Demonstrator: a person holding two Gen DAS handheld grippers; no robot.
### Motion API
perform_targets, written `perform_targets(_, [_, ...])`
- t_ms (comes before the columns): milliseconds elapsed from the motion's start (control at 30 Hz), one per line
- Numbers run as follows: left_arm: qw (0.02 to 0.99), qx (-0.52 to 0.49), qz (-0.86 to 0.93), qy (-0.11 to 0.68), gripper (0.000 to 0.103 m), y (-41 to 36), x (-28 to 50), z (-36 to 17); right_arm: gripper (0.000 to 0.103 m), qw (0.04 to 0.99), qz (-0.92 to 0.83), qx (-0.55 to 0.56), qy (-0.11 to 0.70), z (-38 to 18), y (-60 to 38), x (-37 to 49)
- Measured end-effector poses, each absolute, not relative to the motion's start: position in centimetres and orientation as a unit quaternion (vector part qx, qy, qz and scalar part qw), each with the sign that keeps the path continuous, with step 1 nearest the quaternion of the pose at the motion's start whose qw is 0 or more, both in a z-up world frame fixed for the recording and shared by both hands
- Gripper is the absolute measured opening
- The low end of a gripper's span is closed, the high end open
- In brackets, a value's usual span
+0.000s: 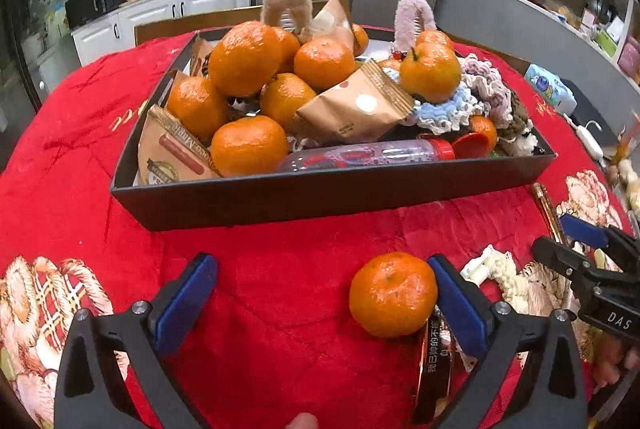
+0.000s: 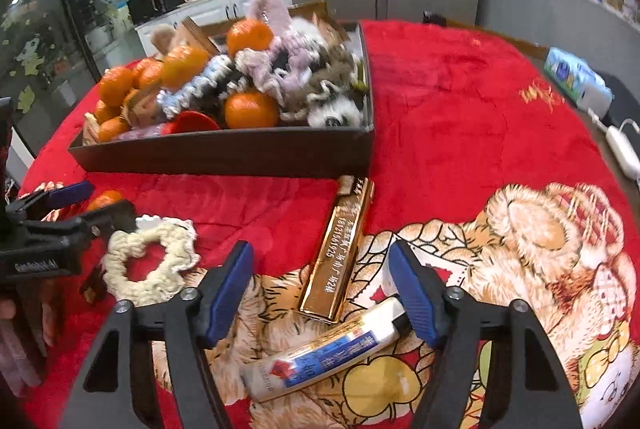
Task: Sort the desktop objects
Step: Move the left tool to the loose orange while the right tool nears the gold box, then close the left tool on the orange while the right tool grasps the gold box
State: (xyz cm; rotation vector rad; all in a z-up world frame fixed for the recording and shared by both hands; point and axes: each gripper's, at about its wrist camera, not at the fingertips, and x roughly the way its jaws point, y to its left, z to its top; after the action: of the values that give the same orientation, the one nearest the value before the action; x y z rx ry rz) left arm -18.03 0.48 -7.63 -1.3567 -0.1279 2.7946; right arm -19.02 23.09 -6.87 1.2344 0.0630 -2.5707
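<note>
**Lining up on the loose mandarin, with the gold bar waiting on the right**

Sitting wide open above the red cloth [image 1: 280, 309], the left gripper [image 1: 326, 293] holds nothing. A loose mandarin [image 1: 393, 294] lies on the cloth between its fingers but well off centre, pressed close against the inner face of the right-hand pad; whether the two touch I cannot tell. So the fruit lies to the right of the gripper's midline, and the likely next move is a small shift that way before closing. Behind it stands the black tray [image 1: 320, 197], already heaped with mandarins, snack packets and scrunchies.

Further right, a cream scrunchie [image 2: 150, 261] rests on the cloth near the left gripper's side. The right gripper [image 2: 322, 289] is also spread wide and empty. A gold bar [image 2: 340, 249] lies ahead between its fingers, its long axis running nearly away from the camera toward the tray's corner. A white tube [image 2: 328, 353] lies slantwise just under the right finger
</note>
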Motion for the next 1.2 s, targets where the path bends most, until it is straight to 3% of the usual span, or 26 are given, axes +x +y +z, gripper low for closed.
perform_targets(200, [0.02, -0.438, 0.898, -0.047, 0.103, 0.5, -18.3, -7.7, 0.066, 0.138, -0.893, 0.428, 0.024, -6.9, 23.1, -18.8])
perform_targets(267, [0.021, -0.438, 0.898, -0.048, 0.103, 0.6, -18.4, -7.7, 0.061, 0.13, -0.894, 0.428, 0.028, -6.8, 23.1, -18.7])
perform_targets(400, [0.021, -0.437, 0.898, -0.047, 0.103, 0.7, -18.6, -7.7, 0.042, 0.102, -0.899, 0.426, 0.031, -6.8, 23.4, -18.5])
perform_targets(500, [0.021, -0.437, 0.898, -0.047, 0.103, 0.9, -18.7, -7.8, 0.038, 0.101, -0.899, 0.425, 0.022, -6.7, 23.8, -18.7])
perform_targets(567, [0.025, -0.433, 0.9, -0.045, 0.095, 1.1, -18.7, -7.6, 0.037, 0.099, -0.899, 0.425, 0.022, -6.7, 23.8, -18.6])
perform_targets(700, [0.018, -0.43, 0.902, -0.016, 0.075, 2.2, -18.6, -7.4, 0.021, 0.1, -0.9, 0.422, 0.033, -6.7, 23.4, -18.5])
perform_targets(767, [0.015, -0.428, 0.904, -0.002, 0.059, 2.8, -18.5, -7.3, 0.021, 0.102, -0.9, 0.422, 0.027, -6.6, 23.6, -18.5])
perform_targets(900, [0.037, -0.422, 0.906, 0.003, 0.039, 3.4, -18.5, -7.1, 0.02, 0.107, -0.9, 0.422, 0.013, -6.6, 24.0, -18.4])
perform_targets(1200, [0.041, -0.421, 0.906, -0.003, 0.038, 5.6, -17.1, -7.1, 0.02, 0.112, -0.904, 0.413, 0.015, -6.4, 23.9, -18.1])
